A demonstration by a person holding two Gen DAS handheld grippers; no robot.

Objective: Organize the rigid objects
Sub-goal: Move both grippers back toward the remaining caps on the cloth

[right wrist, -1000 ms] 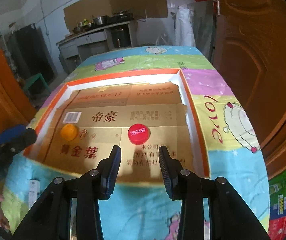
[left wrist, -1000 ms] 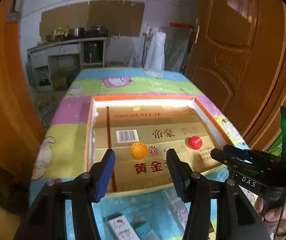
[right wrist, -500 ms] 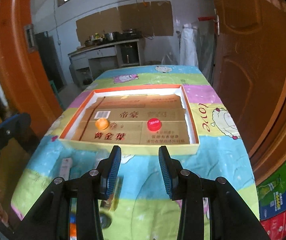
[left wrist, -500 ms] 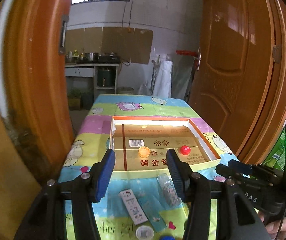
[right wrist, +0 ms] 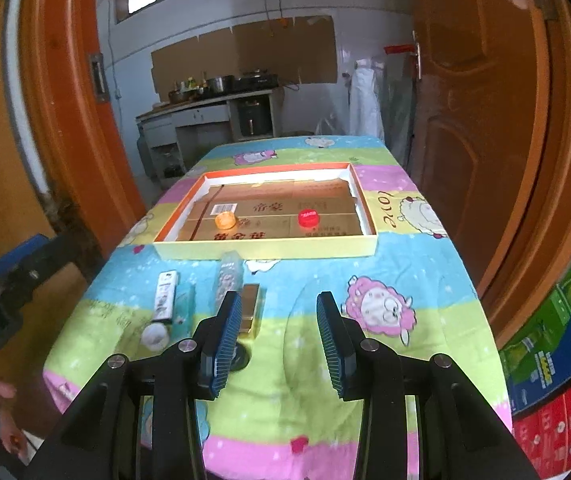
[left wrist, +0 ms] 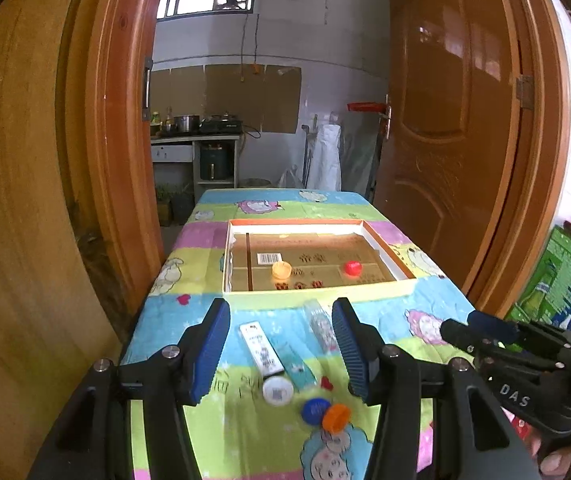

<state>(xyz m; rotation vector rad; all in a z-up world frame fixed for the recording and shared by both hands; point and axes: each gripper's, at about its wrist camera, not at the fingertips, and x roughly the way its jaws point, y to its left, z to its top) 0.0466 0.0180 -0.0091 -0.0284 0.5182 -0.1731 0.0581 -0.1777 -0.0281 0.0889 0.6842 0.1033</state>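
Observation:
A shallow cardboard tray [left wrist: 317,291] [right wrist: 265,251] lies mid-table and holds a yellow-orange cap [left wrist: 281,270] [right wrist: 225,220] and a red cap [left wrist: 352,268] [right wrist: 308,217]. Nearer on the cloth lie a white tube [left wrist: 260,346] [right wrist: 165,294] with its white cap [left wrist: 277,390], a teal box [left wrist: 295,362], a clear case [left wrist: 319,322] [right wrist: 229,276], a gold box [right wrist: 251,306], a blue cap [left wrist: 315,410] and an orange cap [left wrist: 336,416]. My left gripper [left wrist: 281,320] hangs open above the tube and boxes. My right gripper [right wrist: 279,308] is open over bare cloth beside the gold box, holding nothing.
The table wears a bright cartoon cloth [right wrist: 385,272]. A wooden door [left wrist: 453,128] stands along its right side and a door frame [left wrist: 113,120] on the left. Stacked cartons [right wrist: 557,340] sit low at the right. A dark cap [right wrist: 240,360] peeks from behind my right gripper's left finger.
Both grippers have drawn back from the tray and risen. The tray now looks small and far, and the loose items on the near cloth have come into view. Neither gripper's opening changed.

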